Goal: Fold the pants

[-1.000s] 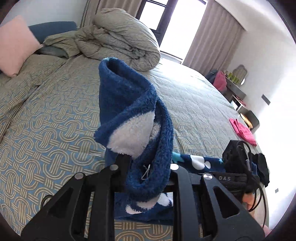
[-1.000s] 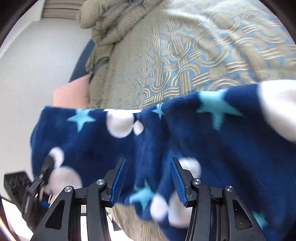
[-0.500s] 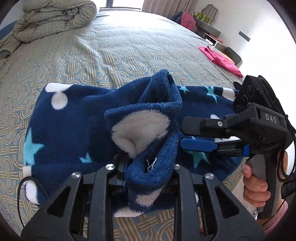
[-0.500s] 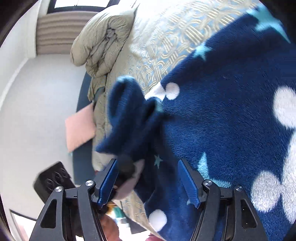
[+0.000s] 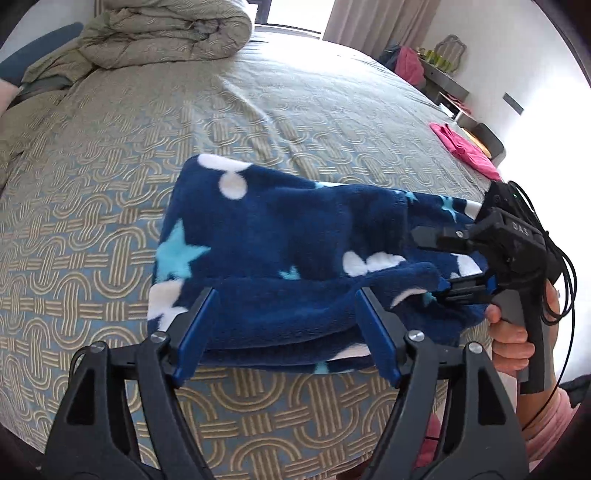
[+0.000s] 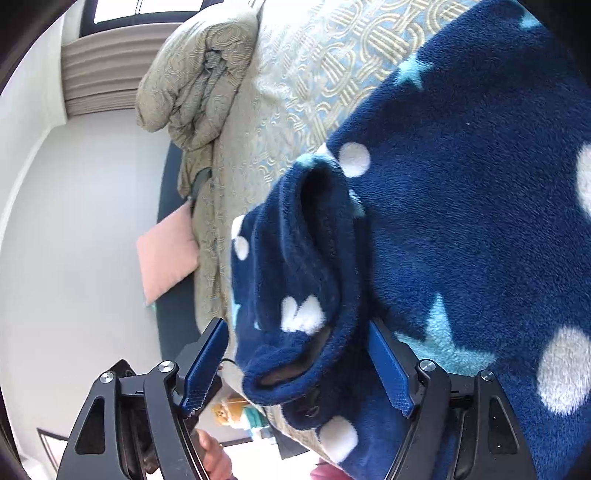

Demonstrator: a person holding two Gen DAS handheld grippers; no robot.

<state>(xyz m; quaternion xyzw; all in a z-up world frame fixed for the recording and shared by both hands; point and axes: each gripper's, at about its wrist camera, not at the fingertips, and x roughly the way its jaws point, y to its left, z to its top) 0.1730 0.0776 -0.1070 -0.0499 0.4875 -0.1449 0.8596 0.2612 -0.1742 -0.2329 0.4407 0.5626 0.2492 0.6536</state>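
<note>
- Left wrist view: the left gripper (image 5: 286, 332) was spreading wider, the folded blue pants (image 5: 280, 236) on the patterned bedspread (image 5: 110, 184) between its jaws, unpinched — 1 rolled duvet (image 5: 166, 29) behind, 1 pink garment (image 5: 465, 147) far right.
- Right wrist view: the right gripper (image 6: 295, 363) was opening too, a pant cuff (image 6: 295, 295) loose between its jaws; 1 pink pillow (image 6: 166, 258) beside the bed.

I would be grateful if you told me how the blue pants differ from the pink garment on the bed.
The blue pants are fluffy fleece, with white dots and pale stars; the pink garment looks plain. The pants lie folded at the near edge of the bed; the pink garment lies toward its far right side. Both rest on the patterned bedspread.
</note>
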